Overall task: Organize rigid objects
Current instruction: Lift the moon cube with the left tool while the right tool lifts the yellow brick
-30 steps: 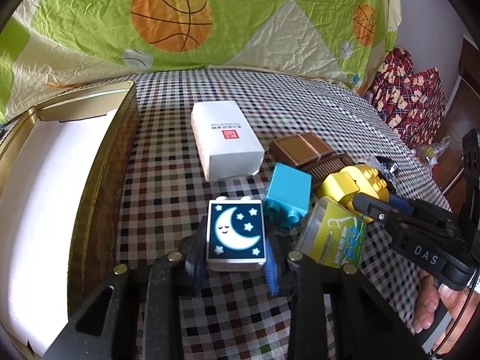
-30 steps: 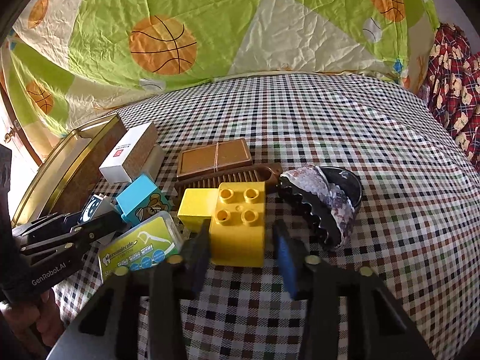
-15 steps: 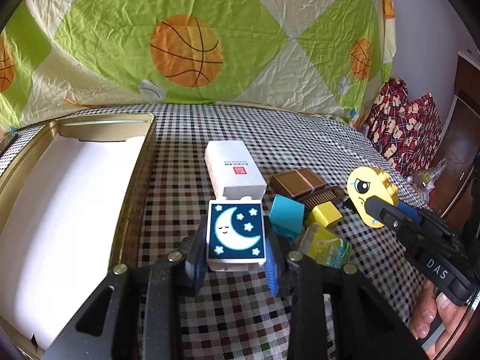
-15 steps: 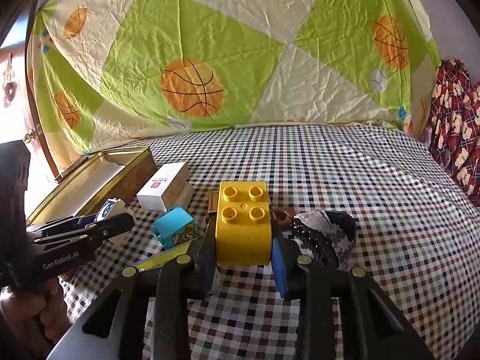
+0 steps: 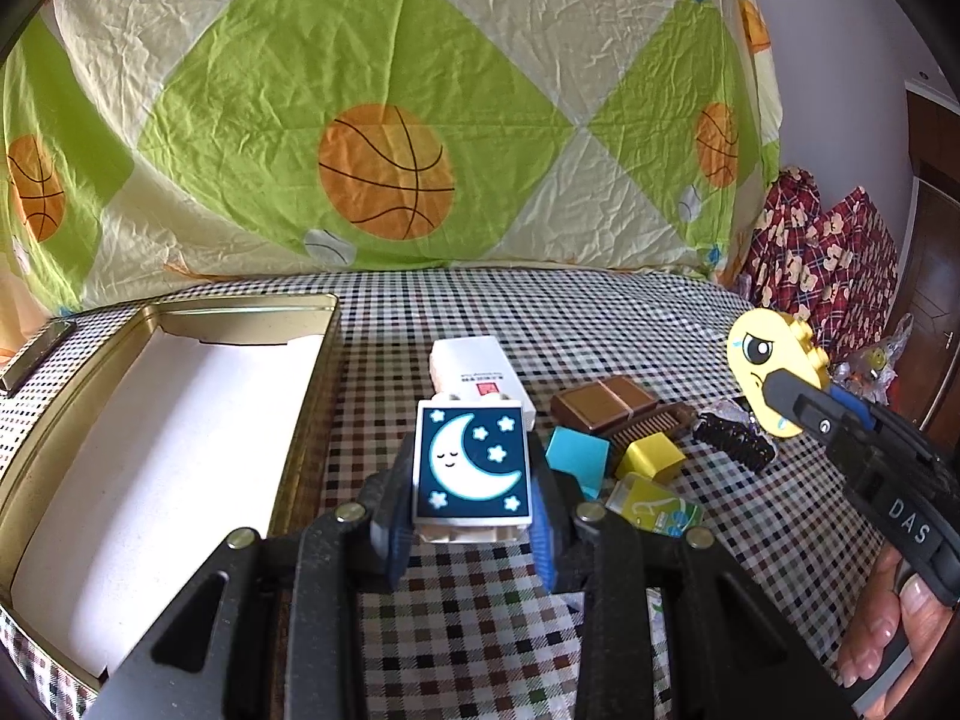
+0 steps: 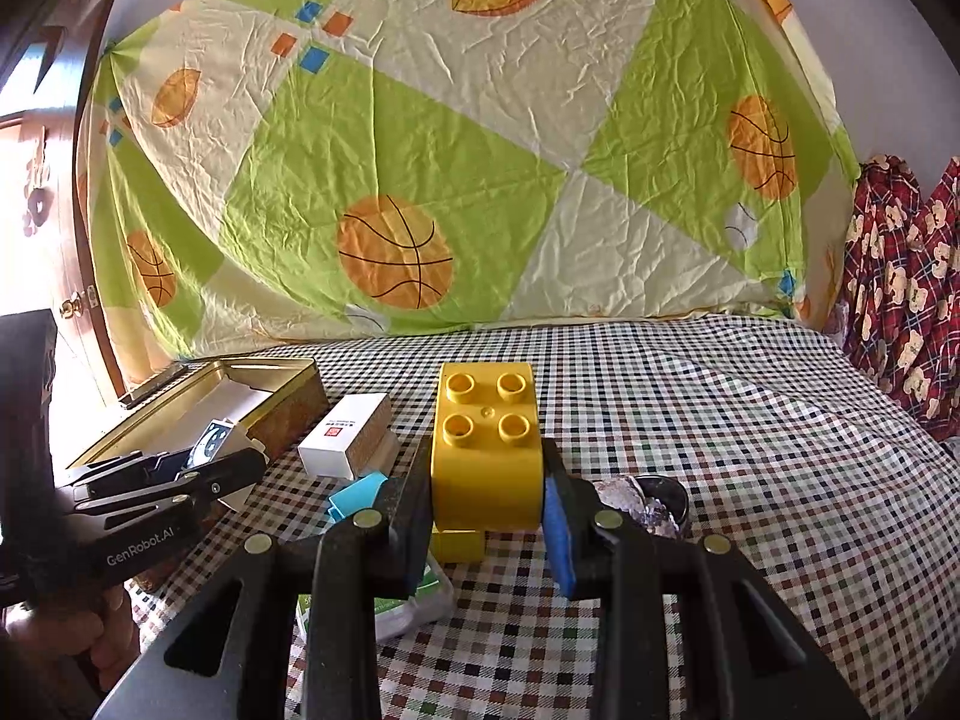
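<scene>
Left gripper (image 5: 474,510): clamped on the white plastic block with a moon picture (image 5: 473,465), held above the checked cloth.
Right gripper (image 6: 487,513): clamped on the yellow studded plastic block (image 6: 486,450).
Gold tin tray (image 5: 309,414): at 9 o'clock of the moon block.

From the left wrist view, the gold tin (image 5: 303,414) lies open at nine o'clock, its white floor bare and its brown wall the only barrier. At twelve o'clock the white box (image 5: 477,369) blocks the way ahead. Between one and three o'clock things crowd together: brown bars (image 5: 603,402), blue block (image 5: 576,459), small yellow block (image 5: 651,461), green packet (image 5: 654,507), black clip (image 5: 735,443). Beyond them the checked cloth (image 5: 576,312) runs bare to the sheet (image 5: 360,120).
</scene>
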### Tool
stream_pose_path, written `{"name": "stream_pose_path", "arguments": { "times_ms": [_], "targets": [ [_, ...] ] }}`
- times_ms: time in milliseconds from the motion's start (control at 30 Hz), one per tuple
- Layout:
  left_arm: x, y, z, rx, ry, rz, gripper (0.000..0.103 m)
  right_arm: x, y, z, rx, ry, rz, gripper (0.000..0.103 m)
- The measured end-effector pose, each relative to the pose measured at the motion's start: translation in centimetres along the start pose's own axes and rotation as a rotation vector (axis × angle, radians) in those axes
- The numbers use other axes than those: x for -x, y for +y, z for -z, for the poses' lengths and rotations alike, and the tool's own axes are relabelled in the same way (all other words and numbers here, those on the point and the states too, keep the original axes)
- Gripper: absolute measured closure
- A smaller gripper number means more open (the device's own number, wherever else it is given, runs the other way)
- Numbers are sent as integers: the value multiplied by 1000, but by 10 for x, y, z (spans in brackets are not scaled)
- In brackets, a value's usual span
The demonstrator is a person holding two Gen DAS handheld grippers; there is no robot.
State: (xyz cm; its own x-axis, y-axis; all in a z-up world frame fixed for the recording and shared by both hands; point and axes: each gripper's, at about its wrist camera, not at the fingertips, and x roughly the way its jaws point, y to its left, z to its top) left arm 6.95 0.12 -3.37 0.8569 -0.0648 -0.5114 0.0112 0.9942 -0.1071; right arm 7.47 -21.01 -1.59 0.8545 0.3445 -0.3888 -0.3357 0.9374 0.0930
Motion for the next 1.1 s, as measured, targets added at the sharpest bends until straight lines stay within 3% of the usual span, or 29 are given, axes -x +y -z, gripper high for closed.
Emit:
{"name": "stream_pose_path", "arguments": {
  "times_ms": [1100],
  "targets": [
    [34, -5, 5, -24, -173, -99, 72, 29, 8, 3, 40, -156, 7, 69]
  ]
}}
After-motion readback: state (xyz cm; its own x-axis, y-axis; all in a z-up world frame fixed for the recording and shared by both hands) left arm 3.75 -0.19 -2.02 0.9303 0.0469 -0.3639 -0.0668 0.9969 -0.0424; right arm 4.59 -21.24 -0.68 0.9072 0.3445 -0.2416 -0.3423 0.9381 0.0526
